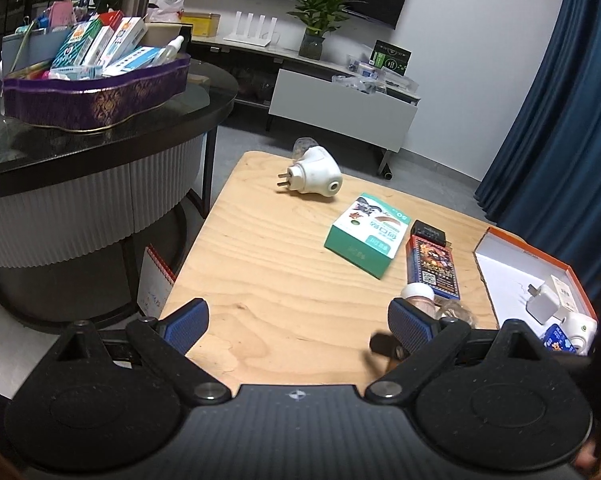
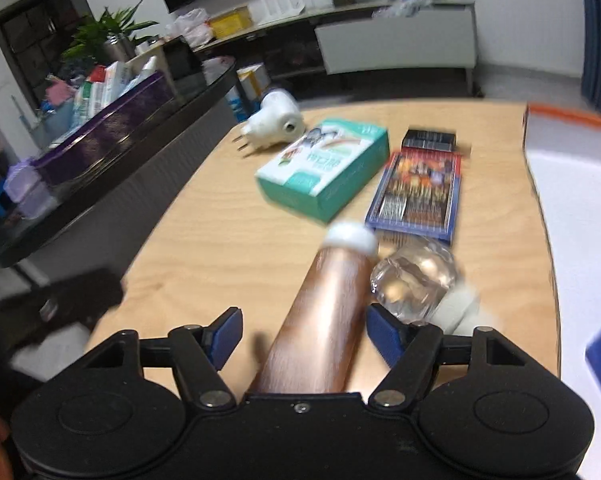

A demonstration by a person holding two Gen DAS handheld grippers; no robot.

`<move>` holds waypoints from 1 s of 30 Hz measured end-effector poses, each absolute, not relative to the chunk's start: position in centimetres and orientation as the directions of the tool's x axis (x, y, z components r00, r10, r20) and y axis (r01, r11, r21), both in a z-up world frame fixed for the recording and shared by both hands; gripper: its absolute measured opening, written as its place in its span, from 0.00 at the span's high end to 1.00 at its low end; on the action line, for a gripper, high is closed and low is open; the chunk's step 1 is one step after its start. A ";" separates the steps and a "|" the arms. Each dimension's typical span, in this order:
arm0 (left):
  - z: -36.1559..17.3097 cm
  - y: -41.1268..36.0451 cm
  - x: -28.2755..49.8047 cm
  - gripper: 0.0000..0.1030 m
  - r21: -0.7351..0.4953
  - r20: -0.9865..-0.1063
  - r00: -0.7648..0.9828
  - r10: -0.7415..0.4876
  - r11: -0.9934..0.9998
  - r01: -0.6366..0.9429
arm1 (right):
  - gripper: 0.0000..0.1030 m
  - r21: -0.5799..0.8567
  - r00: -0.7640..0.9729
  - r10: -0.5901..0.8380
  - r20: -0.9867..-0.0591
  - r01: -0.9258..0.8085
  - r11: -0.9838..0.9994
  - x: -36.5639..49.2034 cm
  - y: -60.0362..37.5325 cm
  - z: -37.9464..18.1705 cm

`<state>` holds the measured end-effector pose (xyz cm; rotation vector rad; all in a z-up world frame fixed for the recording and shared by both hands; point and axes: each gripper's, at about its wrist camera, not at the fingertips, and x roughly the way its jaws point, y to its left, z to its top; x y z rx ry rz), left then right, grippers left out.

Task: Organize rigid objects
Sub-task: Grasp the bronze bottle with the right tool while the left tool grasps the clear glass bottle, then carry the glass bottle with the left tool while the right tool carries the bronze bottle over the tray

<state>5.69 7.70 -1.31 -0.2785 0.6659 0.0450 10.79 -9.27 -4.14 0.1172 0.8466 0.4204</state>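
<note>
On the wooden table (image 1: 268, 272) lie a white plug-in device (image 1: 312, 172), a green-and-white box (image 1: 366, 234), a small black box (image 1: 428, 234) and a blue-red card box (image 1: 434, 270). My left gripper (image 1: 296, 324) is open and empty above the table's near edge. My right gripper (image 2: 302, 334) is open, its fingers on either side of a copper tube with a white cap (image 2: 328, 312); no pad visibly touches it. A clear faceted bottle (image 2: 416, 280) lies beside the tube. The same boxes show in the right wrist view: green (image 2: 324, 172), blue-red (image 2: 418, 196).
An open orange-rimmed white box (image 1: 500, 276) at the table's right holds a white charger (image 1: 544, 302) and other small items. A dark round glass table (image 1: 100, 128) with a purple basket (image 1: 96, 96) of boxes stands to the left. A TV console (image 1: 340, 100) is behind.
</note>
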 end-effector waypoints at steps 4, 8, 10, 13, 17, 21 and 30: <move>-1.7 8.0 6.0 0.04 -0.248 -0.622 0.781 -0.057 0.961 -0.127 | 0.55 0.180 0.622 0.357 -0.697 -0.331 0.926 11.4 -8.1 -4.3; -1.8 8.1 6.0 0.04 -0.247 -0.617 0.785 -0.061 0.962 -0.120 | 0.56 0.159 0.633 0.384 -0.672 -0.383 0.910 9.5 -8.4 -3.7; -1.8 7.8 6.0 0.04 -0.252 -0.616 0.784 -0.072 0.961 -0.110 | 0.56 0.142 0.667 0.384 -0.638 -0.389 0.910 8.1 -9.5 -2.7; -1.7 6.9 6.2 0.04 -0.260 -0.613 0.784 -0.095 0.962 -0.086 | 0.56 0.149 0.727 0.367 -0.580 -0.348 0.926 6.5 -12.7 -0.7; -1.8 4.0 6.8 0.04 -0.259 -0.598 0.783 -0.170 0.966 0.012 | 0.56 0.149 0.796 0.302 -0.525 -0.264 0.953 5.0 -18.0 1.5; -2.8 0.4 8.2 0.02 -0.249 -0.608 0.756 -0.240 0.963 0.105 | 0.56 0.175 0.841 0.233 -0.488 -0.167 0.970 3.2 -22.8 2.6; -5.3 -5.8 11.5 0.02 -0.120 -0.625 0.749 -0.220 0.975 0.186 | 0.55 0.245 0.865 0.201 -0.459 -0.094 0.965 1.6 -27.4 1.9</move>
